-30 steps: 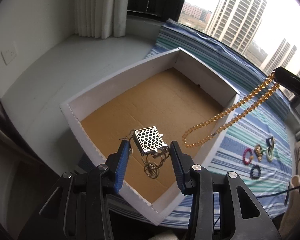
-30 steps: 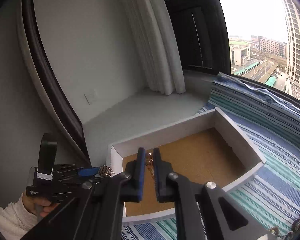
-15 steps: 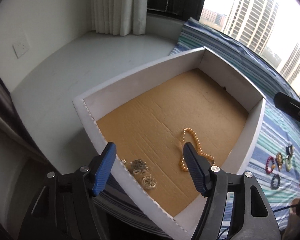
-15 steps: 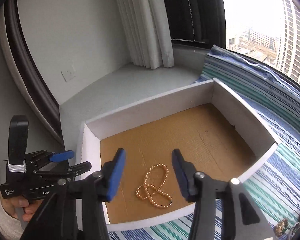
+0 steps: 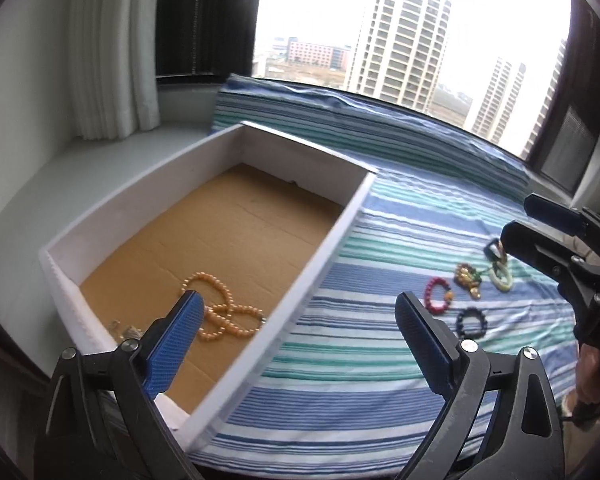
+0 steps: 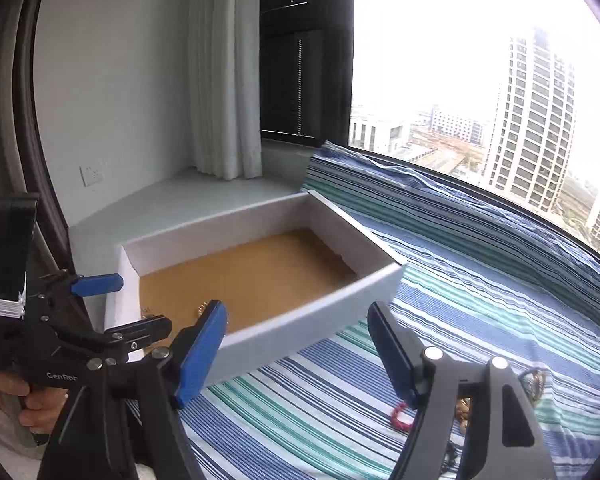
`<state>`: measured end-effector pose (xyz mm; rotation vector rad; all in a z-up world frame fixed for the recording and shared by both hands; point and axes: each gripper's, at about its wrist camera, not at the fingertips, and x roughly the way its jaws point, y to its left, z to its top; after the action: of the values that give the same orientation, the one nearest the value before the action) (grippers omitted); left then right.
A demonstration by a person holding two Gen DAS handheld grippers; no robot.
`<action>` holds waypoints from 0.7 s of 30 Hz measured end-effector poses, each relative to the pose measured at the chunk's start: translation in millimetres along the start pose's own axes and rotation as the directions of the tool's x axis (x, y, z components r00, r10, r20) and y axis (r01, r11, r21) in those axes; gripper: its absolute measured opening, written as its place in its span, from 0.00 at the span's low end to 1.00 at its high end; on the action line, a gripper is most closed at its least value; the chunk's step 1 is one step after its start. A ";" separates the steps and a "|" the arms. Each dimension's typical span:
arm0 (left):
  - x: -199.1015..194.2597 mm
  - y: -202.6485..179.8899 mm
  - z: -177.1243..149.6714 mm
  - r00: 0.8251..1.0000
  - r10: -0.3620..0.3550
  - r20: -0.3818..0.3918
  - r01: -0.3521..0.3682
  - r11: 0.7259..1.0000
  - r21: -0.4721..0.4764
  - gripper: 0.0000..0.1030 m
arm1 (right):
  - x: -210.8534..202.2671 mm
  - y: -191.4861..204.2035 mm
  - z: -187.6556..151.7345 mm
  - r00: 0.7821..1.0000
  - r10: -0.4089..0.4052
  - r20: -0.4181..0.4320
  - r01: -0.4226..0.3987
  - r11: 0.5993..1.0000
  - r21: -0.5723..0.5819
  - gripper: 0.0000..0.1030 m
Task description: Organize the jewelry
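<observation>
A white box [image 5: 332, 236] with a brown cardboard floor holds an amber bead necklace [image 5: 220, 312] and a metal pendant [image 5: 124, 330] half hidden at its near corner. My left gripper [image 5: 298, 298] hangs over the box's right wall, its jaws opening with nothing between them. On the striped cloth [image 5: 400, 220] to the right lie a red bracelet [image 5: 438, 300], a dark blue bracelet [image 5: 472, 322], a gold piece [image 5: 468, 278] and a pale green ring [image 5: 500, 278]. My right gripper [image 6: 295, 310] points at the box's near wall [image 6: 316, 312], jaws opening and empty.
The box sits on a window seat, half on a grey ledge [image 5: 60, 184]. A white curtain [image 6: 224, 80] hangs at the back left. The right gripper [image 5: 518, 220] reaches in over the bracelets. A hand holds the left gripper [image 6: 144, 302] at the lower left.
The pendant and the amber necklace have dropped from the grippers into the box. Both grippers have opened wide and swung right, toward the striped cloth and the bracelets.
</observation>
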<state>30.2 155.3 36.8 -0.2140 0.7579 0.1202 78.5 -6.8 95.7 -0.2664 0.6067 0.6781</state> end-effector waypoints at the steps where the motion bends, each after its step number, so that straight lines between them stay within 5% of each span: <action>1: 6.2 -14.3 -4.1 1.000 -0.020 -0.016 0.020 1.000 0.019 0.94 | -4.9 -7.5 -12.2 0.999 -0.033 -0.005 0.033 0.999 0.007 0.72; 9: 33.8 -95.0 -31.2 0.983 -0.144 -0.113 0.155 0.983 0.094 0.94 | -40.4 -68.5 -101.1 0.961 -0.266 -0.071 0.272 0.958 0.089 0.72; 21: 58.3 -125.6 -64.9 0.977 -0.126 -0.172 0.150 0.980 0.132 0.94 | -68.0 -112.1 -194.8 0.914 -0.371 -0.162 0.401 0.887 0.231 0.72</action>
<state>52.1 19.9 -30.6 -0.1391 0.9085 -0.0856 25.1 -207.4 -14.2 -0.1736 0.7193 0.1926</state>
